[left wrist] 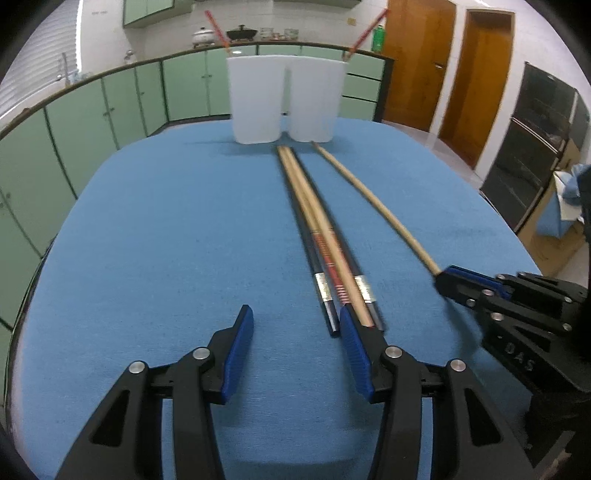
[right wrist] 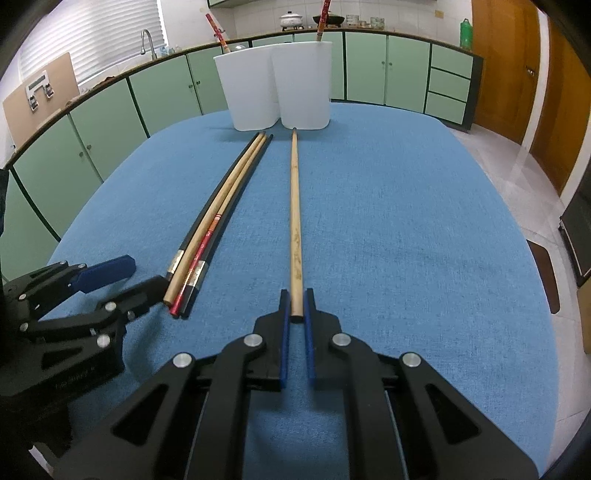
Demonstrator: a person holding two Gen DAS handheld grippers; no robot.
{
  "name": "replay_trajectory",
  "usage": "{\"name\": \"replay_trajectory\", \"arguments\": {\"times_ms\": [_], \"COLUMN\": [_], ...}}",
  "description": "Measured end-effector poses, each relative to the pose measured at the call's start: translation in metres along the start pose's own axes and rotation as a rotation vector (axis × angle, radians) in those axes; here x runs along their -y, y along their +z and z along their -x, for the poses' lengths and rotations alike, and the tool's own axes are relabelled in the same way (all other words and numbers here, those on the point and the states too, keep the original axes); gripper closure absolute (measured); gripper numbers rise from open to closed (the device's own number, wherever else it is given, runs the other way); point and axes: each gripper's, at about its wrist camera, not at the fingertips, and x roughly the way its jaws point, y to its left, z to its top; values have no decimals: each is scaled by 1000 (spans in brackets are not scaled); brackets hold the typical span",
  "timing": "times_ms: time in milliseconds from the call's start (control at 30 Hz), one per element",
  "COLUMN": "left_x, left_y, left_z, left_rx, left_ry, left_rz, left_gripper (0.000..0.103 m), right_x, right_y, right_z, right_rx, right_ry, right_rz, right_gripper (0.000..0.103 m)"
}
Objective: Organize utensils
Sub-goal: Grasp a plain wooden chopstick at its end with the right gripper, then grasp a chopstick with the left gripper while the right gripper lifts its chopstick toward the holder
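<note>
Several chopsticks lie in a bundle on the blue tablecloth, pointing at two white holders; each holder has a red chopstick standing in it. A single wooden chopstick lies apart to the right. My left gripper is open, its right finger touching the bundle's near end; it also shows in the right wrist view. My right gripper is shut on the single wooden chopstick's near end, also seen in the left wrist view. The bundle shows in the right wrist view, as do the holders.
Green cabinets with a countertop run behind the table. Wooden doors and a dark oven unit stand to the right. A sink tap is at the back left. Pots sit on the counter.
</note>
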Motion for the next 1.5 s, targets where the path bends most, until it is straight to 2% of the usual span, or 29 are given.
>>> {"name": "replay_trajectory", "arguments": {"times_ms": [100, 200, 300, 467, 533, 600, 667, 1000, 1267, 1500], "left_x": [-9, -12, -8, -6, -6, -5, -5, -12, -15, -15], "left_y": [0, -2, -1, 0, 1, 1, 1, 7, 37, 76], "left_z": [3, 3, -1, -3, -3, -2, -2, 22, 75, 109], "left_rx": [6, 5, -8, -12, -7, -4, -4, 64, 210, 331], "left_ry": [29, 24, 32, 49, 50, 28, 10, -4, -3, -20], "left_rz": [21, 26, 11, 0, 2, 2, 9, 48, 46, 15], "left_gripper": [54, 53, 50, 50, 63, 90, 96, 97, 97, 96], "right_x": [-1, -3, -6, -6, -3, -3, -4, -7, -1, 7], "right_y": [0, -1, -1, -1, -2, -1, -2, 5, 33, 77], "right_z": [0, 0, 0, -1, 0, 0, 1, 25, 62, 101], "right_rx": [1, 1, 1, -4, -3, -2, 3, 88, 171, 279], "right_ry": [-1, 0, 4, 12, 23, 27, 25, 22, 58, 89], "right_rz": [2, 10, 21, 18, 9, 4, 9, 35, 18, 23], "right_gripper": [96, 93, 88, 88, 94, 97, 97, 97, 97, 97]}}
